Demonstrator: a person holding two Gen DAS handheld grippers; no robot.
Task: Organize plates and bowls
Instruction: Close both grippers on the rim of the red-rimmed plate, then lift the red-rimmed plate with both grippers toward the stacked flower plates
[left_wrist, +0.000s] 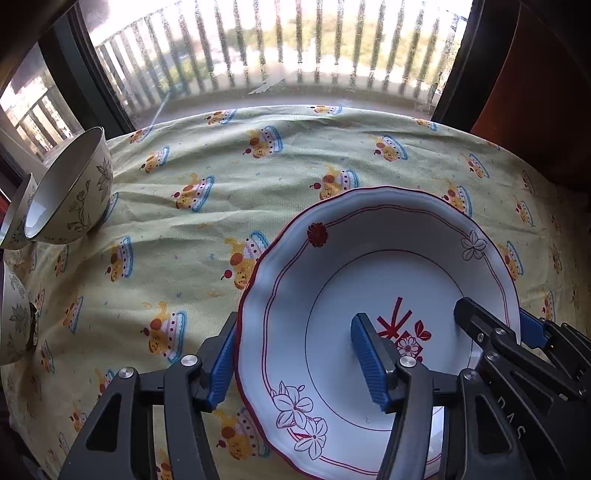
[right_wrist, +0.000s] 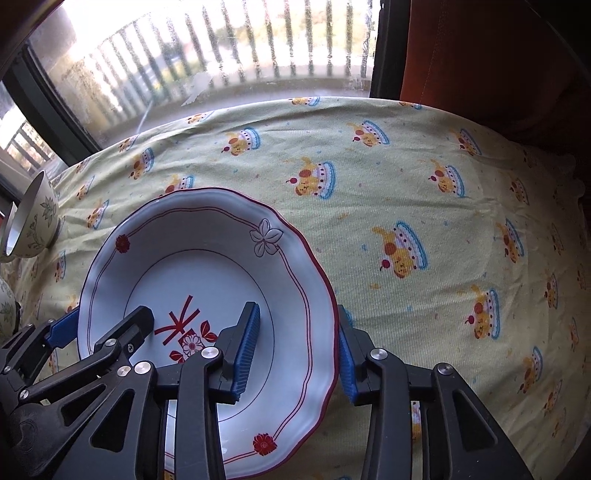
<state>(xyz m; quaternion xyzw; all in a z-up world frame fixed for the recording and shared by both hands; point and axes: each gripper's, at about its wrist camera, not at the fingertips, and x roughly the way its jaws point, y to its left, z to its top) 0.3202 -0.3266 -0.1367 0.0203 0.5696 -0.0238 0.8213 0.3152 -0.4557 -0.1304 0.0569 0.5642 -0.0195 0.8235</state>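
Note:
A white plate (left_wrist: 369, 251) with a red scalloped rim and flower prints lies on the cake-print cloth. My left gripper (left_wrist: 295, 321) straddles its left rim: one blue pad stands just outside the edge, and the other pad is over the plate's well, away from the sloping wall. My right gripper (right_wrist: 297, 310) straddles the opposite rim of the plate (right_wrist: 207, 251) the same way. Its outer pad is against the edge and a thin strip of plate shows beside the inner pad. Each gripper also shows in the other view, the right gripper (left_wrist: 495, 312) and the left gripper (right_wrist: 107, 317).
A cream floral bowl (left_wrist: 70, 188) lies tipped on its side at the cloth's left edge, with a second bowl (left_wrist: 16, 214) behind it and a third (left_wrist: 14, 321) nearer me. A window with railings runs along the far side. An orange-brown chair back (right_wrist: 480, 55) stands at the far right.

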